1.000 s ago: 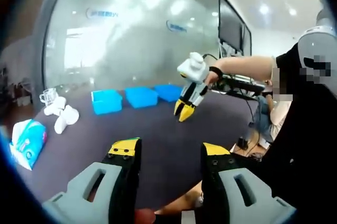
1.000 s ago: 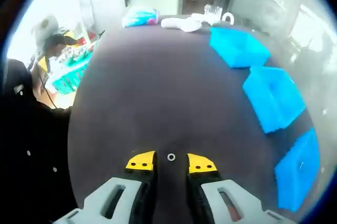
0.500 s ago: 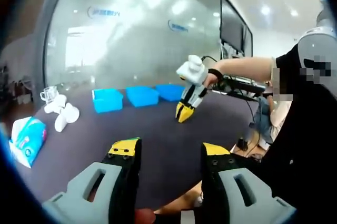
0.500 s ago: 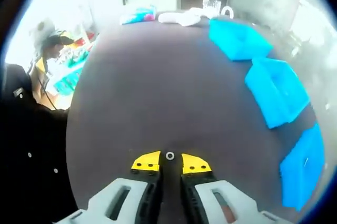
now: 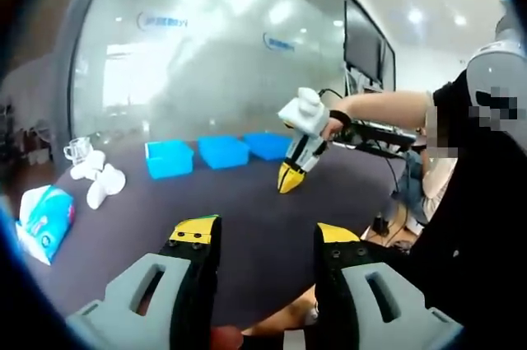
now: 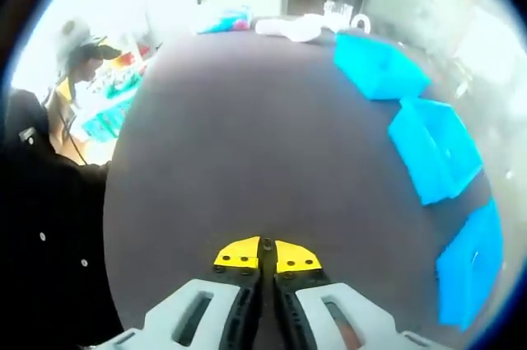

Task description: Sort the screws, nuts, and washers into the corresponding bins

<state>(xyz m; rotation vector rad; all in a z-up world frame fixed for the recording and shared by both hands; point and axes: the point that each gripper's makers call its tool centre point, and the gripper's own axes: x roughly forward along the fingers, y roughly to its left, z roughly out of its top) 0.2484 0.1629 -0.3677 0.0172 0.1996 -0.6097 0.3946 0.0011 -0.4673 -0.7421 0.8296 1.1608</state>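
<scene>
R tool (image 6: 265, 253): pinched on washer (image 6: 266, 244) | L tool (image 5: 263, 233): wide apart, nothing held | table (image 6: 247, 136)

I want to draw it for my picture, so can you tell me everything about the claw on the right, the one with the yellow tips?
The right claw has two grey jaws with black inner edges and yellow tips with little dark dots. In the right gripper view the tips are squeezed together with something tiny and dark pinched between them, too small to name. It points down close to the dark table. In the left gripper view it hangs from a white body held by a person's hand, near the three blue bins.
</scene>
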